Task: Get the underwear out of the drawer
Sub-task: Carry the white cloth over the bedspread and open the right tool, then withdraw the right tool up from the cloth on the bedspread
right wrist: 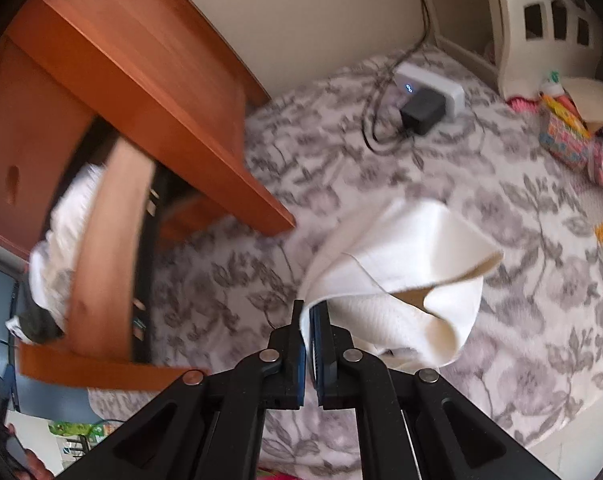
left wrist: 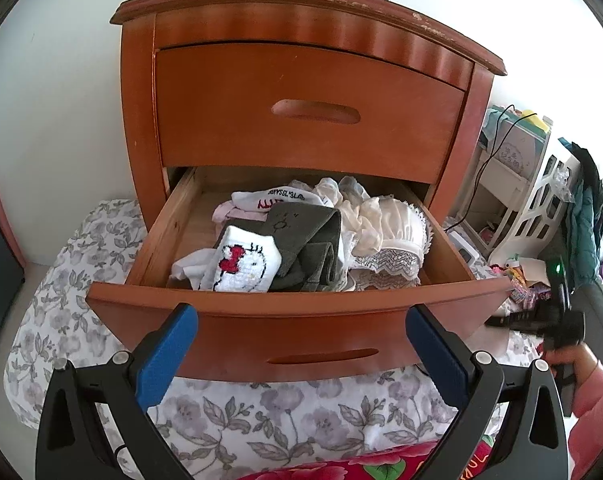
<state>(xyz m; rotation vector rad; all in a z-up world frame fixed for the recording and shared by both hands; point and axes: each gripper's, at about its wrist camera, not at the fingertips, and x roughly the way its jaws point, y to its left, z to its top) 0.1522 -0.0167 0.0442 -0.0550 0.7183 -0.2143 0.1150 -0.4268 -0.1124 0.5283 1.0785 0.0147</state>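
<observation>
While the left tool (left wrist: pixel 301 320) hangs with its blue-padded fingers (left wrist: pixel 167 354) spread wide apart and gripping nothing, it faces the orange-brown wooden nightstand (left wrist: pixel 301 92), whose lower drawer (left wrist: pixel 285 320) is pulled out over a grey-and-white floral blanket (left wrist: pixel 261 416). Inside the drawer, from left to right, lie a white knitted sock with a red-bowed cartoon face (left wrist: pixel 243 264), a folded olive-green cloth (left wrist: pixel 309 244), and a heap of cream, lace-edged underthings (left wrist: pixel 385 228); what lies beneath them is hidden. Farther right, at the frame's edge, a hand in a pink sleeve (left wrist: pixel 569 360) holds the other tool, which shows only as a dark blur.

From the right wrist, the nightstand is tilted and smeared by motion, its drawer contents hard to make out. To the right of it, the right tool (right wrist: pixel 307 312) is clamped together on an edge of a cream-white piece of underwear (right wrist: pixel 405 264), which hangs outside the drawer above the floral blanket. Beyond sits a white power strip with a black plug (right wrist: pixel 429 96).
</observation>
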